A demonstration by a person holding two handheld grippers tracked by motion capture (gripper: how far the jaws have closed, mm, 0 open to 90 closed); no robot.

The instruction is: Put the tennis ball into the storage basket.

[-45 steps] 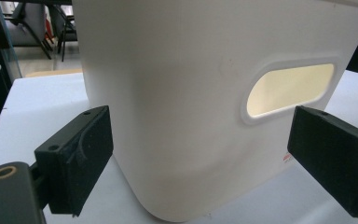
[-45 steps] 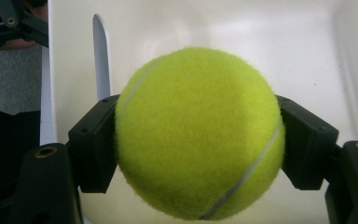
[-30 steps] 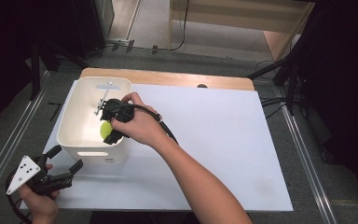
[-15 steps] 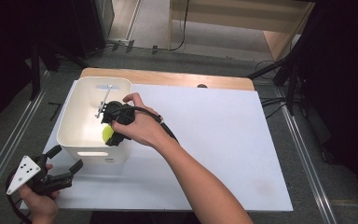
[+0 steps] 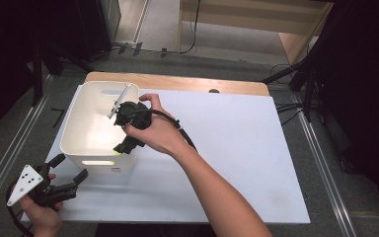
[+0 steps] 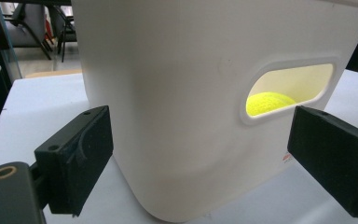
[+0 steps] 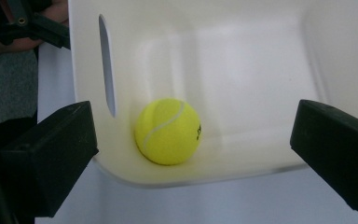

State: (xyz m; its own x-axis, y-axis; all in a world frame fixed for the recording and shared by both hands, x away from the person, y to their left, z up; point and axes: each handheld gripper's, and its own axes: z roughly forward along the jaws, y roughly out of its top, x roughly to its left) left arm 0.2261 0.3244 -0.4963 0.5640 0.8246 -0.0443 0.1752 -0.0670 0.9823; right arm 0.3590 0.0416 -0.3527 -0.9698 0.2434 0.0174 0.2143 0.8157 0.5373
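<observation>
A yellow tennis ball (image 7: 168, 131) lies on the floor of the white bin (image 5: 79, 118), close to the front wall with the handle slot. Through that slot the ball (image 6: 268, 102) shows in the left gripper view. My right gripper (image 5: 122, 134) hangs over the bin's right side, pointing down into it; its jaws (image 7: 191, 158) stand wide open above the ball and hold nothing. At the table's front left corner my left gripper (image 5: 70, 168) is open, its jaws on either side of the bin's front wall (image 6: 177, 93) without touching it.
The bin stands at the left end of a white table top (image 5: 237, 148) with a wooden strip (image 5: 177, 83) along the far edge. Grey floor, cables and dark stands surround the table.
The ball was held in my right gripper over the bin; now it rests on the bin floor and the jaws are open. The left gripper has stayed put.
</observation>
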